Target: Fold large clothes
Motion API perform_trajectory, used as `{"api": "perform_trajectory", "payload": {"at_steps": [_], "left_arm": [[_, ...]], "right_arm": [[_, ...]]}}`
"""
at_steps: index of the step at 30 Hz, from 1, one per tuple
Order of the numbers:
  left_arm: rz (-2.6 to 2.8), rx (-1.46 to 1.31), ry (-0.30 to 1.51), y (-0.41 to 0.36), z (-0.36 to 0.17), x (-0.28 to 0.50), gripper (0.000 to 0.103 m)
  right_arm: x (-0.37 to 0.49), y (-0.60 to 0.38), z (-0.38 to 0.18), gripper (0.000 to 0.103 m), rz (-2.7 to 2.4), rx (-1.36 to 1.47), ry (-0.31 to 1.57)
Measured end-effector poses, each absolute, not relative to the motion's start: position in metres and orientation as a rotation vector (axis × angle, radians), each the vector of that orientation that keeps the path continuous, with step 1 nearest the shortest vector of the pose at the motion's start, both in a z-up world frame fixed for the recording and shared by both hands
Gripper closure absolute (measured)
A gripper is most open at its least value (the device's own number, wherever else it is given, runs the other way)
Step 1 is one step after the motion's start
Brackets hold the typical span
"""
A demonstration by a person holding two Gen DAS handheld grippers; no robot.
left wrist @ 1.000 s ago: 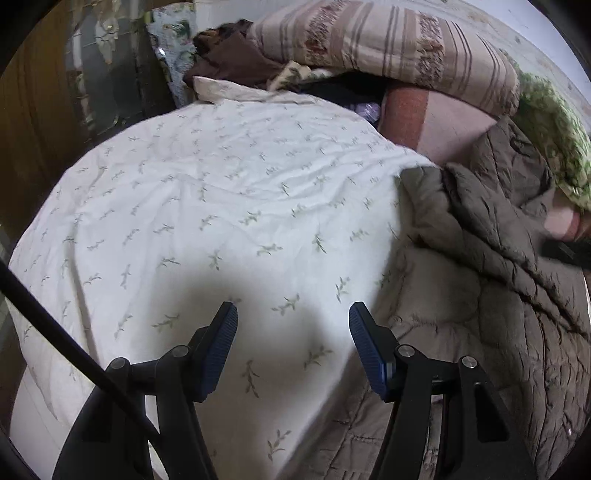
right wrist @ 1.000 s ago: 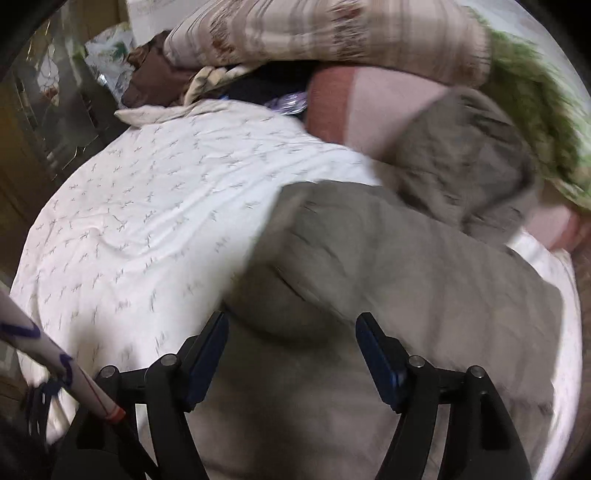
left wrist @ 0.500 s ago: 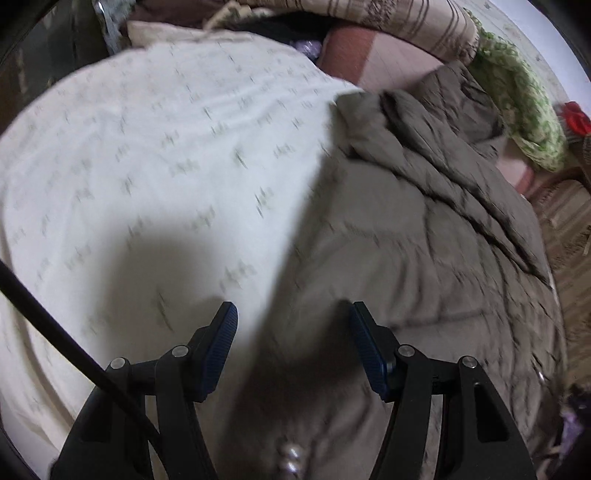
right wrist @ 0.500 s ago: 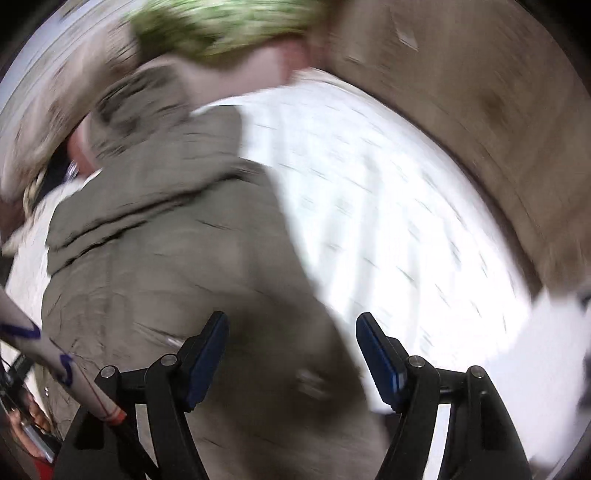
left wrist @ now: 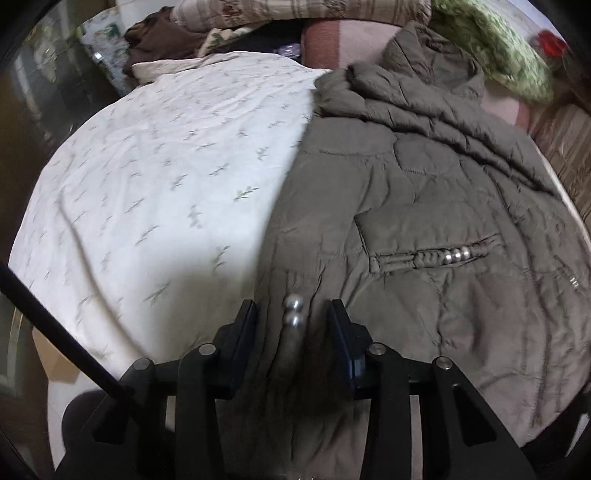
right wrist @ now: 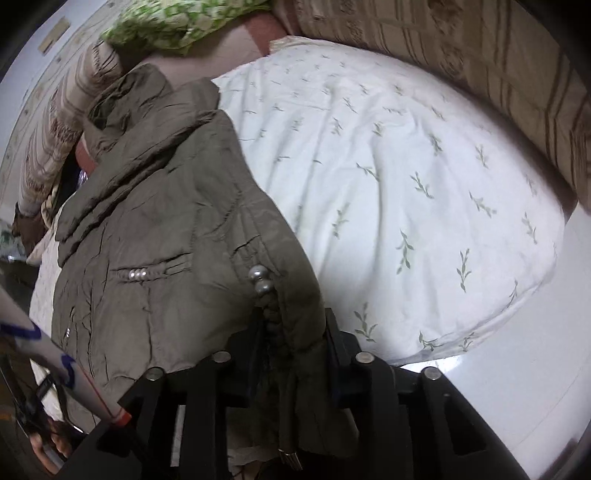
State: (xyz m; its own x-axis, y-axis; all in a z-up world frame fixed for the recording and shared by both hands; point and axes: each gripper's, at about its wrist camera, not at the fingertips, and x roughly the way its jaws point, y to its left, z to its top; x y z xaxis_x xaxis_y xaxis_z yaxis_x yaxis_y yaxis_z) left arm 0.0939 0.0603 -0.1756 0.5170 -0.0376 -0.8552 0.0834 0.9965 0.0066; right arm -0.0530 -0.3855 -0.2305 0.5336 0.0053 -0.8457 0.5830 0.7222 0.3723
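**Both grippers close on the hem of the quilted coat**

White bedding printed with small green sprigs covers the bed [left wrist: 155,177], and a heap of cushions and blankets lines its far edge: a striped beige pillow [left wrist: 295,7], a pink blanket [left wrist: 343,40] and a green patterned cushion [left wrist: 495,48]. A dark brown garment [left wrist: 159,40] lies bunched at the far left corner.

An olive quilted coat [left wrist: 424,206] lies spread on the bed. In the left wrist view it fills the right half of the bed, its collar reaching the pink blanket; a pocket trimmed with a braid and three silver beads [left wrist: 456,254] sits at its middle. The coat's left edge runs down the bed to the near edge.

The left gripper [left wrist: 291,332] has just been closing. Its jaws stand narrow around the coat's near edge, where a cord tipped with two silver beads [left wrist: 293,312] lies between them; fabric fills the gap, though whether the pads press on it I cannot tell for sure. A black cable [left wrist: 62,332] crosses the lower left corner of that view.

The right gripper [right wrist: 293,332] has also just been closing. Its jaws are drawn in on a bunched fold of the coat [right wrist: 166,206] at the near edge of the bed, the fabric bulging up between the fingers [right wrist: 334,347] and hanging below them. Two silver beads [right wrist: 260,278] sit just above that fold. White sprigged bedding [right wrist: 406,177] lies bare to the coat's right.
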Motion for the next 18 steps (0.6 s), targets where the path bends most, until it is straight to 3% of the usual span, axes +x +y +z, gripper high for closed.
{"api": "perform_trajectory", "payload": {"at_steps": [2, 11, 18], "left_arm": [[-0.077, 0.027, 0.997, 0.070, -0.157, 0.085, 0.064], [-0.058, 0.034, 0.749, 0.078, -0.038, 0.029, 0.047], [0.055, 0.068, 0.388, 0.069, 0.060, 0.001, 0.015]], "right_arm": [[-0.071, -0.385, -0.222, 0.050, -0.381, 0.724, 0.919], [-0.133, -0.370, -0.129, 0.044, -0.272, 0.765, 0.673], [-0.129, -0.324, -0.010, 0.025, -0.107, 0.581, 0.488]]}}
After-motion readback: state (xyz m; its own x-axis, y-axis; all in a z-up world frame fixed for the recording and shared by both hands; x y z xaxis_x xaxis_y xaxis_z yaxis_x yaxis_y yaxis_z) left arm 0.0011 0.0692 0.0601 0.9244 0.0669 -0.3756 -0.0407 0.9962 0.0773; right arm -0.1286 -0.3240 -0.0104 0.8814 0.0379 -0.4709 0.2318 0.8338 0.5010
